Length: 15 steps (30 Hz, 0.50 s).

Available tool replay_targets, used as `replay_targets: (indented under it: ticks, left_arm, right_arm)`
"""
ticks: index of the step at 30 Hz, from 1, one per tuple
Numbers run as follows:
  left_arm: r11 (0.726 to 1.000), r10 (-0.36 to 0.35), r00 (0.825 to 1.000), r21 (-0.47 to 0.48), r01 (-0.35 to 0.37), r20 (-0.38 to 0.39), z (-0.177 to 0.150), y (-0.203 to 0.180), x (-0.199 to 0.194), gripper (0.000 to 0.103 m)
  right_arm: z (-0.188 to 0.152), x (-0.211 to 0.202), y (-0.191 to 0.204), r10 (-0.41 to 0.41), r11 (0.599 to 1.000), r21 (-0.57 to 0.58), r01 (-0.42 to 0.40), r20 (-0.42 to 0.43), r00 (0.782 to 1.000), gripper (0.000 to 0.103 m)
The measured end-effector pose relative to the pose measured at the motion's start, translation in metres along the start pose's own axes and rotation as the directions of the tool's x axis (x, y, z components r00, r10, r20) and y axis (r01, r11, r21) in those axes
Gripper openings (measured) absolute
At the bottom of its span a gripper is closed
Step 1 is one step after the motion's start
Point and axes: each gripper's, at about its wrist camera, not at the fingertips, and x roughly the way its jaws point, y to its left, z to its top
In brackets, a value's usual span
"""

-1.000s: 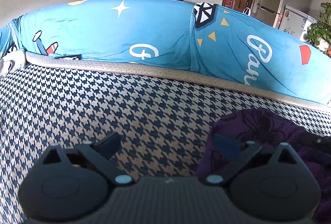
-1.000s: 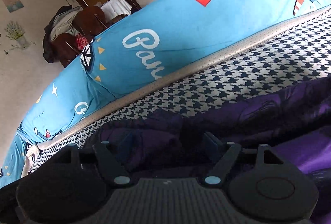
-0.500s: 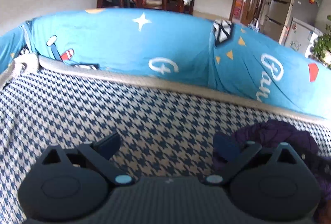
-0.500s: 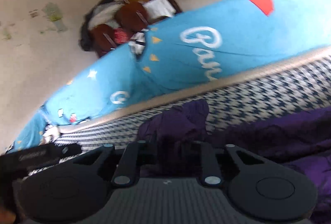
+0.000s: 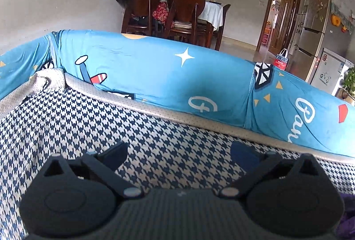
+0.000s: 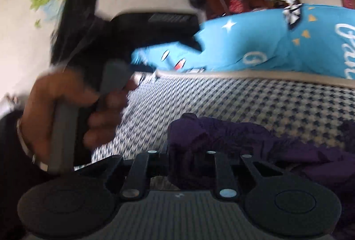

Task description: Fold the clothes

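Observation:
A dark purple garment (image 6: 255,140) lies crumpled on the houndstooth sofa seat (image 6: 244,98). My right gripper (image 6: 180,158) is shut on a bunched edge of this garment and holds it up a little. My left gripper (image 5: 178,156) is open and empty above the houndstooth seat (image 5: 155,142); only a sliver of the purple garment (image 5: 348,213) shows at its lower right. In the right wrist view the left gripper's body and the hand holding it (image 6: 73,104) appear at the left, blurred.
A blue cartoon-print sofa back (image 5: 177,80) runs behind the seat. Beyond it stand wooden chairs piled with clothes (image 5: 159,7), a table, a doorway and a fridge (image 5: 317,24).
My left gripper has moved left and up, away from the purple garment, and stays open. My right gripper has closed on the garment and swung left, so the left hand now shows in its view.

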Motion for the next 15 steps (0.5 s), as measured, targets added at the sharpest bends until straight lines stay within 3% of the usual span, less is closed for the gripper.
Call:
replay_targets:
  ticks: [5,11,15]
  left_arm:
    - [0.999,-0.031,0.999,0.004,0.032,-0.043,-0.008,-0.006,0.007,0.103]
    - [0.998,-0.069,0.993,0.006,0.070,-0.095,-0.017,-0.014,0.015,0.103]
    - [0.995,-0.093,0.988,0.006,0.095,-0.127,-0.022,-0.021,0.020,0.103]
  right_arm:
    - [-0.019,0.001,0.021,0.072,0.989,-0.119,-0.086,-0.120,0.990,0.034]
    - [-0.012,-0.036,0.006,0.082,0.989,-0.115,-0.090,-0.072,0.994,0.035]
    - [-0.005,-0.066,-0.016,0.007,0.997,-0.081,-0.008,-0.008,1.000,0.036]
